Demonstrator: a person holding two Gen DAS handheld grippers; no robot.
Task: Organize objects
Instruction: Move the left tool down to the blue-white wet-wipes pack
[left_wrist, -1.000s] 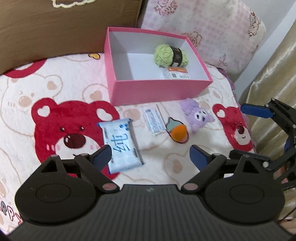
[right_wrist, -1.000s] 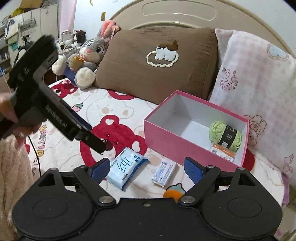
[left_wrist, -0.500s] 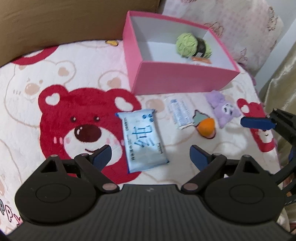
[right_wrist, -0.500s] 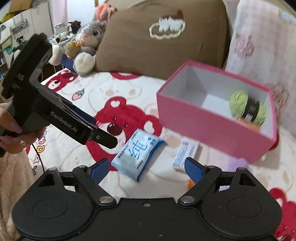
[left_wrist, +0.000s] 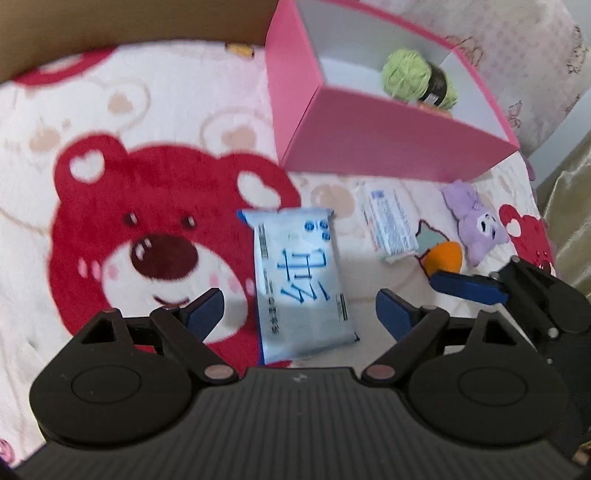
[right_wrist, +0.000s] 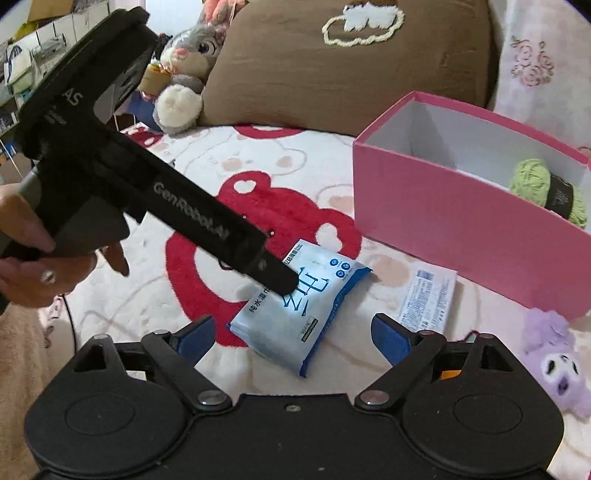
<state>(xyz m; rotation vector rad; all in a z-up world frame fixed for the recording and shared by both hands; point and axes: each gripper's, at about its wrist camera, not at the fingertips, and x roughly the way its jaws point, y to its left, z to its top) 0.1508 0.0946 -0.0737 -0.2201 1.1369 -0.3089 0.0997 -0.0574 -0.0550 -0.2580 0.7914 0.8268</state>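
The left gripper bore "GenRobot.AI" on its side. Its jaws were closing, wide apart, around the wipes pack, not touching. The pack, printed "纯", lay flat on the bear blanket, long axis running toward the pink box. The right gripper was opening, holding nothing.

Blanket: plush cream bedcover printed with red bear faces, spread across the bed.
Brown pillow: leans at the head edge of the bed; a white cloud motif with a looped cream border sits on its face.
Pink pillow: pale checked fabric with rose prints, at the bed's right head corner.
Grey rabbit plush: propped beside the brown pillow's left edge.
Curtain: olive-gold fabric beyond the bed's right edge.
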